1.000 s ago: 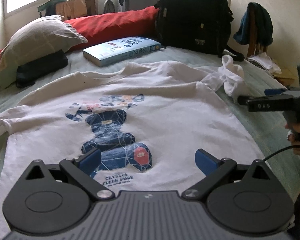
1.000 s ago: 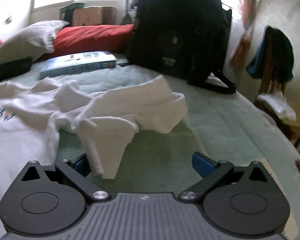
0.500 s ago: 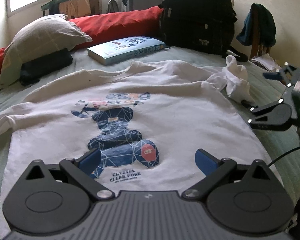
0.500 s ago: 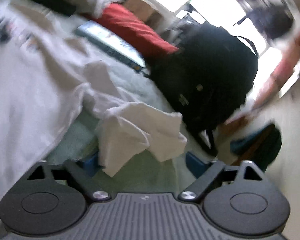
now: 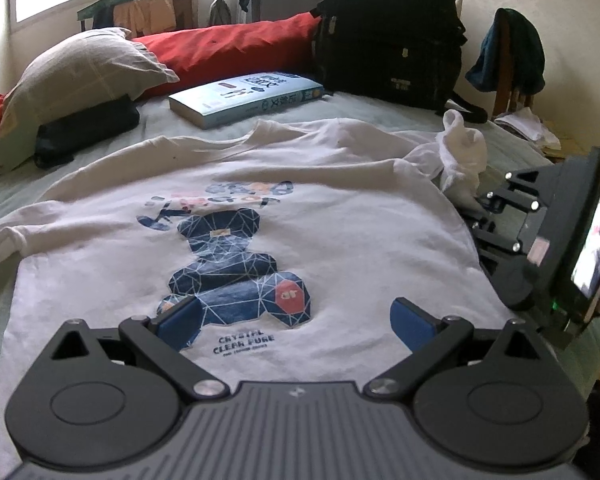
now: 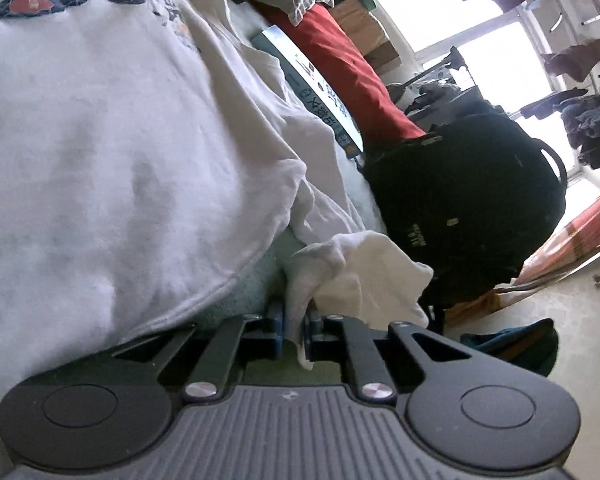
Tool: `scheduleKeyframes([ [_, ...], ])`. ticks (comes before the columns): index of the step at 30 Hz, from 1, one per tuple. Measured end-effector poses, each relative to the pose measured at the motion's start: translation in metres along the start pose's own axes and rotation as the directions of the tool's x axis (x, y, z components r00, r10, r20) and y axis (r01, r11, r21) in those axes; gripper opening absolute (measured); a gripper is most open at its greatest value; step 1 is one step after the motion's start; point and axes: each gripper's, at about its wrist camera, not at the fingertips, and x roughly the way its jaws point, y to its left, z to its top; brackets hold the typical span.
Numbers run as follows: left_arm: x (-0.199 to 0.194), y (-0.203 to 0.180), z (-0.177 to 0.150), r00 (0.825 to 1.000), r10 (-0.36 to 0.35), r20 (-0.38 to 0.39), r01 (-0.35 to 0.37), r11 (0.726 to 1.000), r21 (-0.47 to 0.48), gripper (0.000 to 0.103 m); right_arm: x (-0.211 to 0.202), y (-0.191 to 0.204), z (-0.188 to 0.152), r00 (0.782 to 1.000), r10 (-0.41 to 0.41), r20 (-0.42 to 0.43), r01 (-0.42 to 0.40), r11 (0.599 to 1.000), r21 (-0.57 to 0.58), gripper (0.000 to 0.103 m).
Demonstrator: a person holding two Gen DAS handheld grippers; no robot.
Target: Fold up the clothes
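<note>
The right gripper [image 6: 296, 330] has just closed on the bunched sleeve [image 6: 360, 276] at the T-shirt's [image 5: 260, 216] right edge on the bed [image 5: 512, 156]; the shirt body lies leftward. The left gripper [image 5: 296, 318] hovers apart over the near hem.

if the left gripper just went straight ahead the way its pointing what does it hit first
Most likely the white t-shirt on the bed: the open left gripper angles down over its hem, near the bear print. Nothing else appears to lie in between, though depth is hard to judge.
</note>
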Motion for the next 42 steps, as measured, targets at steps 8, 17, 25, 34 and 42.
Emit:
scheduleKeyframes([
  [8, -0.012, 0.003, 0.001, 0.999, -0.018, 0.029, 0.019, 1.000, -0.013, 0.100, -0.021, -0.032, -0.015, 0.998, -0.030, -0.047, 0.027, 0.998, -0.062, 0.012],
  [17, -0.026, -0.007, -0.002, 0.998, -0.048, 0.042, 0.047, 0.999, 0.011, 0.100, -0.020, -0.076, -0.074, 0.965, -0.139, -0.224, 0.108, 0.983, -0.147, 0.011],
  [25, -0.036, -0.020, -0.001, 0.998, -0.049, 0.050, 0.047, 0.998, 0.040, 0.100, 0.010, -0.135, -0.122, 0.910, -0.223, -0.349, 0.183, 0.973, -0.144, 0.011],
  [34, -0.036, -0.032, -0.004, 0.999, -0.042, 0.026, 0.040, 0.997, 0.067, 0.100, 0.017, -0.177, -0.144, 0.928, 0.033, -0.371, 0.022, 0.989, 0.144, 0.034],
  [42, -0.035, -0.043, -0.006, 0.998, -0.056, 0.009, 0.055, 0.994, 0.090, 0.100, -0.009, -0.192, -0.175, 0.933, 0.135, -0.332, -0.021, 0.945, 0.326, 0.047],
])
